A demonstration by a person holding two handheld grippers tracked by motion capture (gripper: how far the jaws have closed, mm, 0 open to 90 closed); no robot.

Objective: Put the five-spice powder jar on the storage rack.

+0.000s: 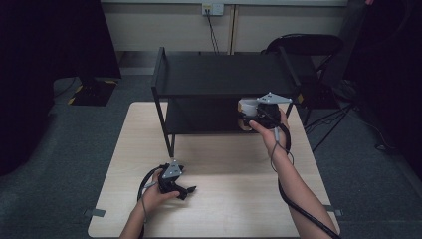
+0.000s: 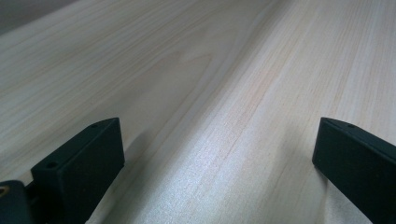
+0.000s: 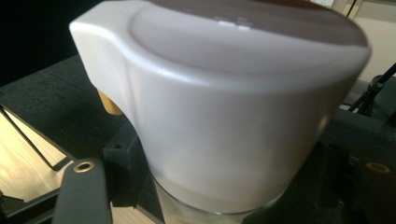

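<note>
While the high view looks down on the pale wooden tabletop (image 1: 224, 164), the right claw (image 1: 247, 115) is raised at the right front corner of the black two-tier metal shelf rack (image 1: 224, 74), clamped on a white-lidded clear jar (image 1: 247, 105) that sits directly ahead of it, at the level of the rack's lower shelf. The right forearm stretches forward with the wrist lifted. The left claw (image 1: 189, 190) lies low on the tabletop, near the front edge, its hand resting behind it.

From the left claw's own camera, its two black jaws stand wide apart with bare wood grain between and ahead of them; nothing is held.

Seen along the right claw (image 3: 205, 205), the jar (image 3: 224, 116) looms close, its smooth white plastic lid above a clear body. The jaws press on the body just below the lid. It looks rigid, fairly light and slippery, possibly breakable; gripping beneath the lid's overhang seems safest, since the rim would check any slide.
</note>
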